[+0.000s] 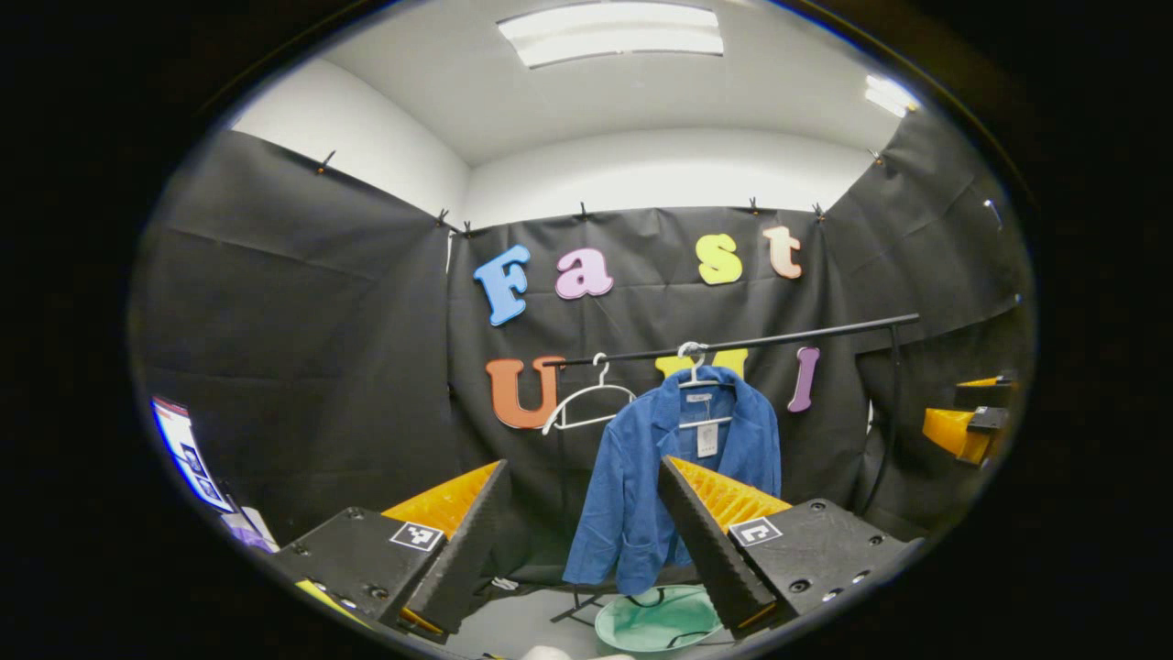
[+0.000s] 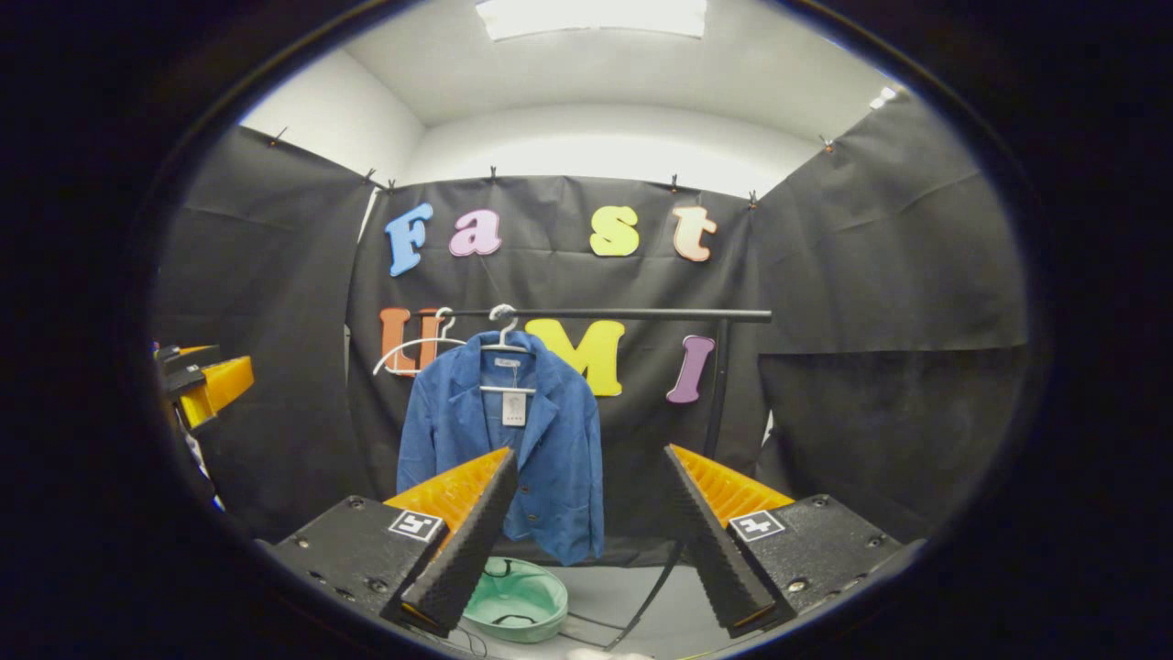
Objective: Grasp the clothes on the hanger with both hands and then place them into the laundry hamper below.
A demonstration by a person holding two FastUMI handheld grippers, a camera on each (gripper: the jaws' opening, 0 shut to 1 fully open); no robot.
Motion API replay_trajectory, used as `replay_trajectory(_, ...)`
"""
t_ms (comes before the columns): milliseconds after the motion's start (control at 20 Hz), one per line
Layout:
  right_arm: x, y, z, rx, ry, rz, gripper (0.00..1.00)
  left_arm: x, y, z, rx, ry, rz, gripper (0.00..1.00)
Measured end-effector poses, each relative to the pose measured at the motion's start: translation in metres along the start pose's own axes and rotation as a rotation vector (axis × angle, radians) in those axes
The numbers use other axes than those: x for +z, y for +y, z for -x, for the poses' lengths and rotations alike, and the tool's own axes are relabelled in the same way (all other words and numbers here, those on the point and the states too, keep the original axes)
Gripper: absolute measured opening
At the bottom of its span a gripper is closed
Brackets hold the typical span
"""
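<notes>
Hanging ahead of both grippers, the jacket (image 1: 674, 477) is ungrasped; left gripper (image 1: 586, 605) and right gripper (image 2: 582, 610) gape empty and must reach its shoulders, hamper (image 2: 518, 600) below.

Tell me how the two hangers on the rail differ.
The left hanger hangs bare, its whole white outline showing; the right hanger carries the blue jacket, so just its hook and crossbar show. The left hanger sits at the rail's end; the right hanger hangs further along it, above the green hamper. Both are white and hooked over the same rail.
</notes>
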State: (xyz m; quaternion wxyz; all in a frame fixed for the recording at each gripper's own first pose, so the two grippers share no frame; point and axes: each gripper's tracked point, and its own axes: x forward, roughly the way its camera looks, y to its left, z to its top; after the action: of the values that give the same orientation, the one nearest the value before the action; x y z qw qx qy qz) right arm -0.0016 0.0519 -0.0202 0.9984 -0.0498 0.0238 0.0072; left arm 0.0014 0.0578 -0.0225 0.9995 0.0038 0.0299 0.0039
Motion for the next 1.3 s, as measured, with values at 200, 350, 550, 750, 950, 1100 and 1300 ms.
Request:
replay_trajectory(200,-0.012,-0.003,-0.037,0.020,0.026,-0.009,0.98,-0.002,-0.010,-0.024,0.015,-0.003,-0.007,0.98)
replay_trajectory(350,-0.020,-0.001,-0.077,0.047,0.041,-0.014,0.98,-0.012,-0.033,-0.051,-0.011,0.016,0.019,0.99)
replay_trajectory(550,-0.025,0.001,-0.133,0.080,0.051,-0.033,1.00,-0.029,-0.059,-0.098,0.000,0.035,0.027,0.99)
replay_trajectory(750,-0.032,0.002,-0.191,0.107,0.056,-0.032,0.99,-0.045,-0.086,-0.145,0.000,0.030,0.023,0.99)
replay_trajectory(950,-0.049,0.011,-0.244,0.134,0.077,-0.020,0.99,-0.060,-0.114,-0.183,-0.022,0.020,-0.017,0.98)
replay_trajectory(1100,-0.068,0.027,-0.281,0.173,0.110,-0.013,1.00,-0.070,-0.127,-0.212,-0.016,-0.003,-0.050,0.98)
replay_trajectory(1300,-0.086,0.047,-0.324,0.221,0.127,-0.009,0.99,-0.093,-0.145,-0.248,-0.014,0.015,-0.041,0.97)
